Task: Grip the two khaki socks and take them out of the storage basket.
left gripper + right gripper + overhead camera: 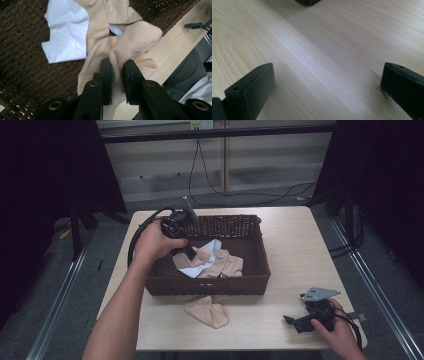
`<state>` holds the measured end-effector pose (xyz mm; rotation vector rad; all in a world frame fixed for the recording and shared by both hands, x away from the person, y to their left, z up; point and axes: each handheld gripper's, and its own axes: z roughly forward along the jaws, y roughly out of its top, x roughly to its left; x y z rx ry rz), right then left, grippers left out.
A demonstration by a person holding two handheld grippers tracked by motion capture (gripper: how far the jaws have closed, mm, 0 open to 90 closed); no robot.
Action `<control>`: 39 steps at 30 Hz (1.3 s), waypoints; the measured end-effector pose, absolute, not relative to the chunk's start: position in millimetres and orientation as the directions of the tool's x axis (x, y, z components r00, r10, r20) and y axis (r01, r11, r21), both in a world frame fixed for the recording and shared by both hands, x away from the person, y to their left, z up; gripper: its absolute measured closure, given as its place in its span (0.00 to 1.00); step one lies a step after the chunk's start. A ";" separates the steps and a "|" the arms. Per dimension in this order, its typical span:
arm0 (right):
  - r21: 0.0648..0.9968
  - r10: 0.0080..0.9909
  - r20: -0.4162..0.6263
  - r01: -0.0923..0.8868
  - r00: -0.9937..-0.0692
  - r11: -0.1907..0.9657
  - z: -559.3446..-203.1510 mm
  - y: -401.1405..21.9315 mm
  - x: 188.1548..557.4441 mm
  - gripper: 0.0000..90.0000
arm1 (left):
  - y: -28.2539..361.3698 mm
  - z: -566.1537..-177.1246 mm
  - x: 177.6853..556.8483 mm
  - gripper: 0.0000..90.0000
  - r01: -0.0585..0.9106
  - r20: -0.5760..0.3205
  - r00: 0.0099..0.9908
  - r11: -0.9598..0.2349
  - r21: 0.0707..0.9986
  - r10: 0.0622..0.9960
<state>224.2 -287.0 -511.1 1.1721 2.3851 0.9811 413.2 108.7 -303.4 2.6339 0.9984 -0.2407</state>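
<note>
The right gripper (300,321) rests on the near right corner of the table (290,250), its jaws spread wide with only bare wood between them. A peach sock (207,311) lies on the table just in front of the brown wicker basket (207,285), near its front wall. Farther back, the left gripper (117,75) hangs over the basket's left side, its jaws pinched tight on a fold of another peach sock (130,40), which it holds above the pile inside. In the basket, a white sock (66,37) lies beside a tan sock (105,15) on the woven floor.
</note>
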 end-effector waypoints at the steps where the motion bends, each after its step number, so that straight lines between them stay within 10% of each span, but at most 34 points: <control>1: 0.695 0.785 0.024 0.575 -0.618 0.432 -511.1 -287.0 224.3 0.00 | 109.3 -302.3 413.0 0.87 0.668 -0.261 0.742 -0.708 0.227 0.617; 39: 0.692 0.786 0.026 0.579 -0.617 0.431 -511.0 -286.9 224.0 0.00 | 136.3 -307.6 369.8 0.87 0.615 -0.249 0.787 -0.747 0.253 0.564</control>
